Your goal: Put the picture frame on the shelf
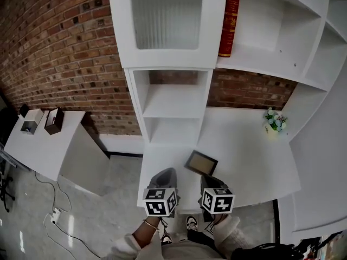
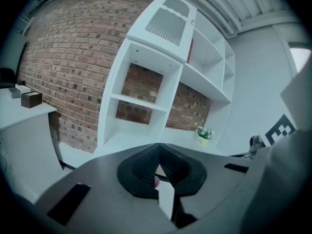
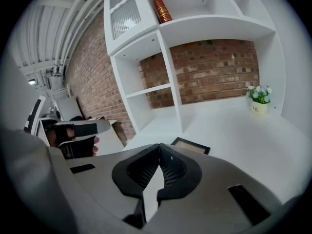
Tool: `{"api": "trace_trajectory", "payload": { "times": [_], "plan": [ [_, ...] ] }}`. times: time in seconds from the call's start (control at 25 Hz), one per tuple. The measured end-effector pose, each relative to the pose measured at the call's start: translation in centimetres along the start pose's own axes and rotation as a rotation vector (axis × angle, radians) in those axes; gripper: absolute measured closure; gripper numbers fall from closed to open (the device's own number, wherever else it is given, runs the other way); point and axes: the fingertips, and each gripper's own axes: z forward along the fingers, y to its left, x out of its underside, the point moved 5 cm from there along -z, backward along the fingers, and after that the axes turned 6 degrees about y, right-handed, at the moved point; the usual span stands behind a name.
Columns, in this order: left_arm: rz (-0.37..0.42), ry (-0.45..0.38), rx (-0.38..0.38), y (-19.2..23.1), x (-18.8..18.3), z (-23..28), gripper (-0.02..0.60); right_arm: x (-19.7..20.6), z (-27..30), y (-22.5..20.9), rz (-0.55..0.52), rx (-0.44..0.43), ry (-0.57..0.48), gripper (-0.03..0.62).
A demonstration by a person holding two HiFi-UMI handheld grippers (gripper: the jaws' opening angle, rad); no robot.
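You are holding both claws low over the near edge of the white desk (image 1: 255, 156), and neither one is carrying anything. Your left gripper (image 2: 159, 146) is clenched, its jaws meeting at the tips with only desk showing through the slot behind them. Your right gripper (image 3: 159, 146) is clenched the same way, also empty. The picture frame (image 1: 201, 162) is lying flat on the desk, dark border round a pale middle, and is not yet on the shelf unit (image 1: 172, 101), so I judge the task is sitting at its very start.

The relation you are working from is this: the frame is lying just on the far side of your right gripper, between the two claws but clearly nearer the right one. In the right gripper view it is showing just past the jaw tips, slightly right of their line. Its long axis is running roughly left to right across the desk, tilted so that the right end is sitting nearer to you.

The right claw is therefore looking like the better choice. It will need releasing first, then closing across the frame's short width at the near long edge. Because the frame is lying flat, getting a jaw under that edge is likely the awkward part. The open cubbies are waiting straight beyond the frame, a little to the left, and the small flower pot (image 1: 274, 121) is standing well apart at the far right
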Motion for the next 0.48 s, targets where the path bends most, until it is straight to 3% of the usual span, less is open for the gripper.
{"api": "trace_trajectory", "payload": {
  "times": [0.2, 0.48],
  "plan": [
    [0.023, 0.006, -0.035, -0.5, -1.0, 3.2, 0.574, -1.5, 2.6, -2.6, -0.015, -0.032, 0.027, 0.571],
    [-0.021, 0.067, -0.077, -0.7, 0.2, 7.2, 0.574, -2.4, 5.5, -6.3, -0.038, -0.055, 0.103, 0.569]
  ]
}}
